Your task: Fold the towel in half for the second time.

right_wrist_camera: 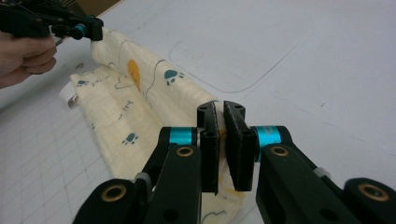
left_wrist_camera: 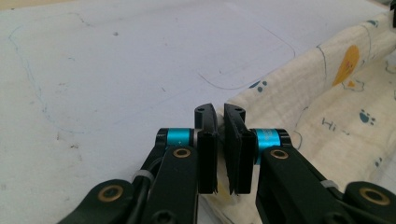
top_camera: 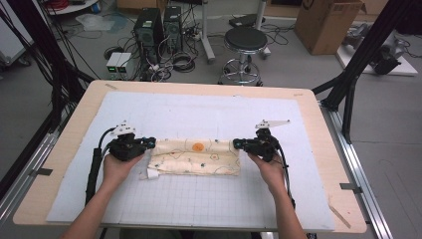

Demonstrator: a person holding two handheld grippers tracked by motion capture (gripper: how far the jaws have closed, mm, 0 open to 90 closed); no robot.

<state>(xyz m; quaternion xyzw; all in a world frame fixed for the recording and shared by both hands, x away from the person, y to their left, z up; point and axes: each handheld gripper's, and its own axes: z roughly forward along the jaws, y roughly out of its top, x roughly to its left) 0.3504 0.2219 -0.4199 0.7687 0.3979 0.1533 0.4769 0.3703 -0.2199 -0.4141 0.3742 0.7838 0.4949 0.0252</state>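
Cloth [top_camera: 196,157]: cream, printed with paw marks and an orange spot, folded into a long band, lying flat on white mat [top_camera: 199,112] near mat centre. Long axis runs side to side across mat. White tag [top_camera: 152,174] sticking out at cloth's near left corner.

Left gripper [top_camera: 151,143]: at cloth's left end, far corner. Jaws pressed almost together, pinching cloth edge; in left gripper view [left_wrist_camera: 220,140] a sliver of cream fabric visible between the pads, rest of cloth spreading off to the right of the jaws. Held by left hand [top_camera: 118,167], resting on mat just left of cloth.

Right gripper [top_camera: 237,144]: at cloth's right end, far corner. Jaws likewise nearly closed, pinching cloth edge; in right gripper view [right_wrist_camera: 220,147] fabric caught between pads, cloth running away toward upper left, other gripper [right_wrist_camera: 88,30] seen clamped on its far end. Held by right hand [top_camera: 268,167], just right of cloth.

Far edge of cloth raised slightly off mat between the two grippers, forming a rounded fold; near edge flat on mat.

Mat: printed grid on half nearer than cloth, faint outline drawn beyond cloth. Mat lying on wooden table [top_camera: 328,149]. Beyond table, well away from cloth: black stool [top_camera: 245,42], cardboard box [top_camera: 326,22].
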